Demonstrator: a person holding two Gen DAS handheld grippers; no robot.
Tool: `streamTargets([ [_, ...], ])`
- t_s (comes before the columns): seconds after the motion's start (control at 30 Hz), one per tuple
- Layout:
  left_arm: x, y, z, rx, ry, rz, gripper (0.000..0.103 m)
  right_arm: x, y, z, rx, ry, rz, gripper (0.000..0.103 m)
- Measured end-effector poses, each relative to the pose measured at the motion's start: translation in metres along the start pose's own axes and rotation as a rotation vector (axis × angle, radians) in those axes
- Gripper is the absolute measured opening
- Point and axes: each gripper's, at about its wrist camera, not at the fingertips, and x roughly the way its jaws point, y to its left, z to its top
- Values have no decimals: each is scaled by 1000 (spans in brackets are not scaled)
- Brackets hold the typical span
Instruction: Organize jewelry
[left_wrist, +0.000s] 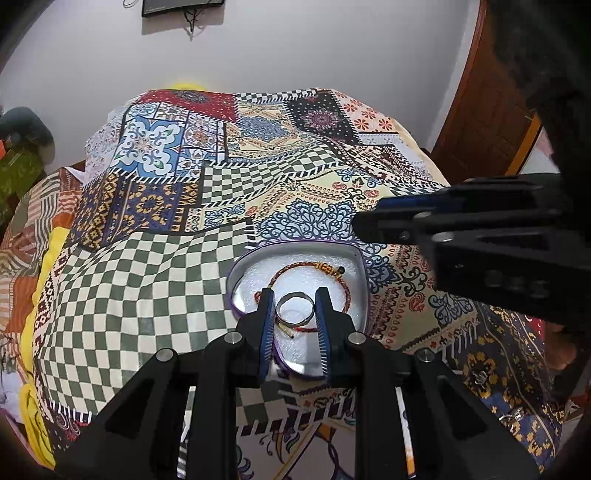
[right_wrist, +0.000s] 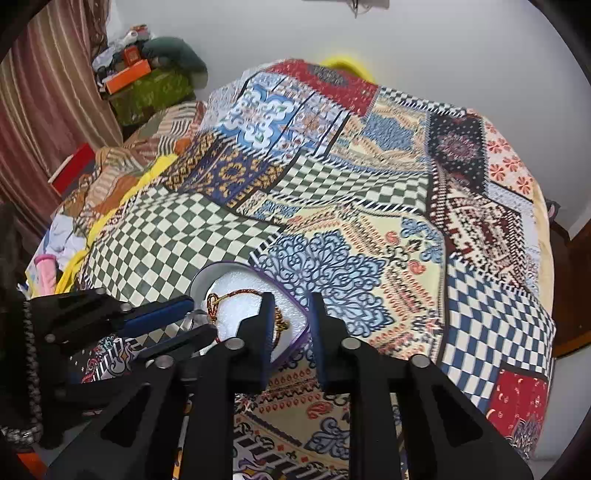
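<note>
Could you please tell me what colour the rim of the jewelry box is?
Purple; the box rim shows best in the left wrist view.

shiny metal ring (left_wrist: 294, 307), braided cord bracelet (left_wrist: 314, 266), glossy tin (left_wrist: 236, 273), printed cloth bedspread (left_wrist: 147, 280)

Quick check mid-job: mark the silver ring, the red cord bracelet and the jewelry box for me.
silver ring (left_wrist: 294, 307), left wrist view, on its near band.
red cord bracelet (left_wrist: 295, 270), left wrist view, on its far arc.
jewelry box (left_wrist: 364, 280), left wrist view, on its right rim.
</note>
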Motion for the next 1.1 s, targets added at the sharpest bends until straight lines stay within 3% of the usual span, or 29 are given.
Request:
streamTargets([
  [0.2, 1, -5, 5, 17, -1, 22, 21, -19, -7, -5, 18, -48, -19, 22],
  [0.27, -2, -4, 5, 10, 1, 18, 21, -24, -9, -7, 25, -61, -28, 30],
  [0.37, -12, -4, 6, 9, -13, 30, 32, -32, -9, -11, 35, -82, -29, 44],
  [0.43, -24, -3, 7, 3, -37, 47, 37, -38, -9, -14, 38, -92, -24, 44],
  [0.9, -111, -3, -5, -2, -134, 83, 41, -90, 3, -37, 61, -182, -17, 44],
  [1.1, -138, -12, -18, 4, -158, 82, 45, -115, 13, -52, 55, -231, -30, 56],
])
